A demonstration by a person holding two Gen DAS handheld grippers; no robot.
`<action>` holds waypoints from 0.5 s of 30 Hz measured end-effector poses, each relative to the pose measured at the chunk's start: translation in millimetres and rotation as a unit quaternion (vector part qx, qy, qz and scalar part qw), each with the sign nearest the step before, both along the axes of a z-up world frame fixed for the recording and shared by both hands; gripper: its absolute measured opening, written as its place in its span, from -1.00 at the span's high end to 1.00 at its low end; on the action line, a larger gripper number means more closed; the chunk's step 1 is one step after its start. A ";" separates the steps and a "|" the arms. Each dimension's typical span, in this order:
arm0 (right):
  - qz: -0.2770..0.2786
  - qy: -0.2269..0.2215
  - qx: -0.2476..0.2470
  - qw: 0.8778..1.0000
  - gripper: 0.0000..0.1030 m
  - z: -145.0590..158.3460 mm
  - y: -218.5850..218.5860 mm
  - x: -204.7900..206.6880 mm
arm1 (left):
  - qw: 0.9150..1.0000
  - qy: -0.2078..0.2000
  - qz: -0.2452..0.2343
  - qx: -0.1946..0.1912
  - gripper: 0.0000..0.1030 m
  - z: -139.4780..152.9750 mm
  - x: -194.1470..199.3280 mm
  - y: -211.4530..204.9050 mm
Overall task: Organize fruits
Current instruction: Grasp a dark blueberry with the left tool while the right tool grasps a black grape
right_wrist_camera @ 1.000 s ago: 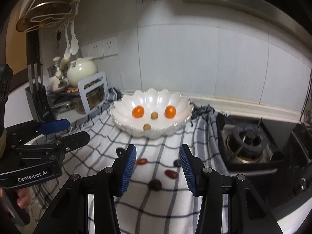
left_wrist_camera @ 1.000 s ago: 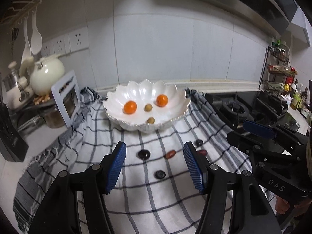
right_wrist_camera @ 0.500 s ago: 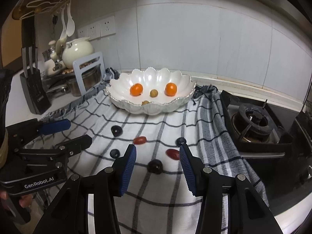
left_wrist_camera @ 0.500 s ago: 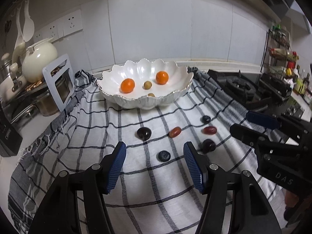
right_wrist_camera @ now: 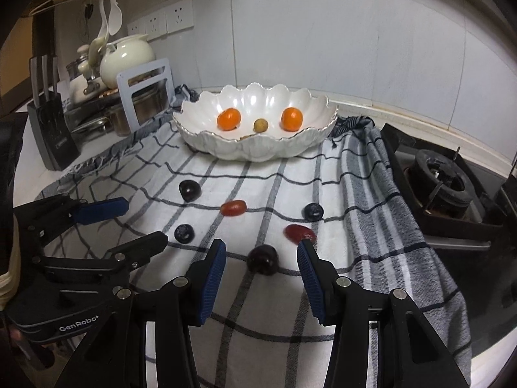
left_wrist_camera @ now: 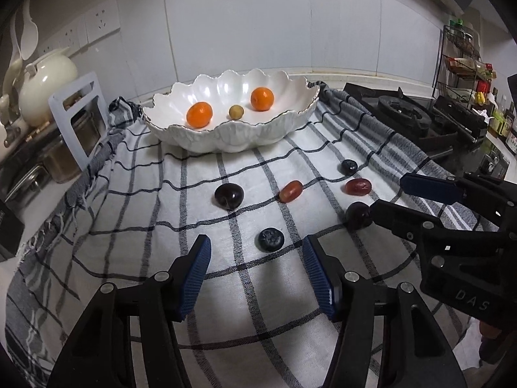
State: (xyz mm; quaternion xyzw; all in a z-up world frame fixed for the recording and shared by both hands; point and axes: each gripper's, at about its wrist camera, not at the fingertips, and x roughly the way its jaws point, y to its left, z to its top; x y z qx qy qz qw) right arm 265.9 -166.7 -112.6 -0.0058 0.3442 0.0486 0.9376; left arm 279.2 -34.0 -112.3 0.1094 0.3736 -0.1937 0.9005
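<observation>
Left wrist view: my left hand-held gripper (left_wrist_camera: 257,257), jaws narrowing yet unclenched, frames blueberry (left_wrist_camera: 270,240); right hand-held gripper (right_wrist_camera: 261,260), released, brackets dark grape (right_wrist_camera: 263,259) on checked cloth (right_wrist_camera: 323,194). Next: lower, pinch gently, carry to bowl (left_wrist_camera: 206,135).

Ahead of me the checked cloth (left_wrist_camera: 129,220) lay open between the small scattered fruits. The scalloped white bowl (left_wrist_camera: 232,135) blocked the far end. A gas hob (right_wrist_camera: 442,187) bounded the right side; a pot (right_wrist_camera: 145,106) and knife block (right_wrist_camera: 51,135) crowded the left. Both my grippers stood close together.
</observation>
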 end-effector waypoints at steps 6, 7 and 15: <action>0.000 0.020 0.006 1.000 0.09 -12.3 -3.9 10.7 | 1.000 0.013 -0.001 -0.002 0.06 -10.7 10.8 -3.8; -0.001 0.020 0.005 1.000 0.09 -13.8 -4.7 11.9 | 1.000 0.015 -0.002 -0.002 0.07 -12.8 12.7 -5.0; 0.003 0.035 0.010 0.999 0.20 -24.2 -7.9 20.8 | 0.999 0.033 -0.014 0.000 0.20 -24.9 19.8 -12.8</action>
